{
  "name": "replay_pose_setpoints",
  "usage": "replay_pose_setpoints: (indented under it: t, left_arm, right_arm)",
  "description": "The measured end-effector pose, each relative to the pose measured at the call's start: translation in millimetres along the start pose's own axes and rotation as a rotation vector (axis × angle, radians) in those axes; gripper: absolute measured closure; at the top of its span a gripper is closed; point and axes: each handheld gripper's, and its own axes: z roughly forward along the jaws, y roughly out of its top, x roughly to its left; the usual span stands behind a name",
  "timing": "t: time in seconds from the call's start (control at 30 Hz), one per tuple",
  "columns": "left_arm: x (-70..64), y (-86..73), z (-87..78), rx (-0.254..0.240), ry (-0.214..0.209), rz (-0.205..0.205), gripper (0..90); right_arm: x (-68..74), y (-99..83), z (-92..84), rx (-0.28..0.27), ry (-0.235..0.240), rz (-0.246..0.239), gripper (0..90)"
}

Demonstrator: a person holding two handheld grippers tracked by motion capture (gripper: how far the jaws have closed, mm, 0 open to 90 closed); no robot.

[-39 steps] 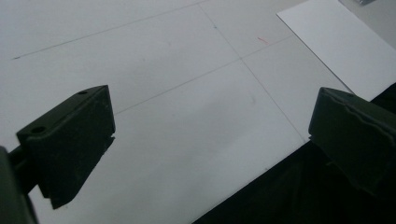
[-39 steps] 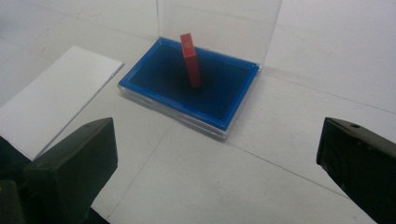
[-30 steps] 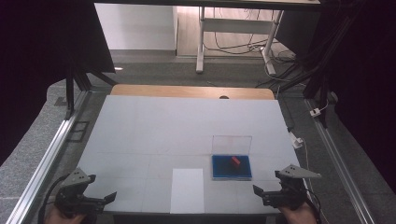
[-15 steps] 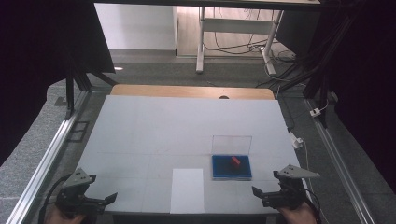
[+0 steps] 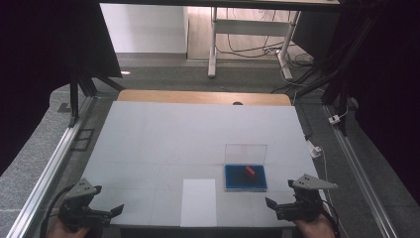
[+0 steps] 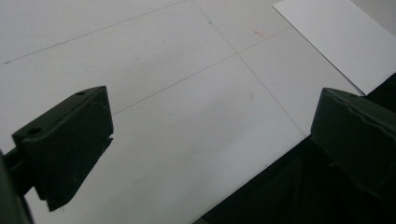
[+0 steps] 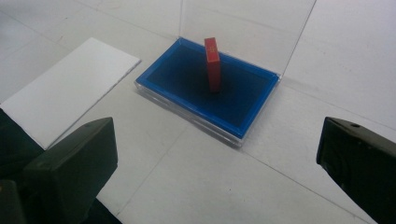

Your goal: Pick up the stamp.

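Left hand-held gripper (image 5: pixel 110 212) at lower left of high view, jaws apart, empty. Right hand-held gripper (image 5: pixel 275 205) at lower right, jaws apart, empty, aimed at blue tray (image 7: pixel 187 79). White paper sheet (image 5: pixel 198 202) flat at bottom centre. Matte white tabletop (image 5: pixel 173 134). Right gripper view: red block (image 7: pixel 212 62) upright in tray, clear lid (image 7: pixel 243 28) raised behind.

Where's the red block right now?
High view: the red block stands in the blue tray of the open clear case, right of the white sheet, ahead of the right gripper.

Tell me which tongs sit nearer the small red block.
Right. The right tongs sit just beside the small red block; the left tongs wait far across the table.
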Motion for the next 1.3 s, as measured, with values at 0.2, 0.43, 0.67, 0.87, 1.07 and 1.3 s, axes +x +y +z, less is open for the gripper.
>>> replay_pose_setpoints:
  t: [0.2,0.43,0.67,0.87,1.07,1.3]
  left_arm:
    - [-1.4,0.5,0.3,0.004,0.005,0.006,0.0]
    - [-2.3,1.3,1.0,0.011,0.013,0.006,0.0]
    - [-1.8,1.4,1.3,0.012,0.013,0.003,0.0]
    - [-1.1,1.4,1.3,0.011,0.007,-0.005,0.0]
    - [-1.1,1.5,1.4,0.012,0.007,-0.006,0.0]
    - [-1.3,1.7,1.7,0.013,0.01,-0.007,0.0]
  right_arm:
    - [1.1,3.0,0.1,-0.004,-0.001,-0.011,0.0]
    - [1.9,8.3,5.2,-0.025,0.03,-0.017,0.0]
    - [3.3,10.9,12.0,-0.019,0.043,-0.039,0.0]
    - [3.9,13.2,21.2,-0.015,0.057,-0.039,0.0]
    - [4.4,17.3,30.0,0.001,0.079,-0.039,0.0]
    - [4.5,23.9,39.7,0.02,0.086,-0.029,0.0]
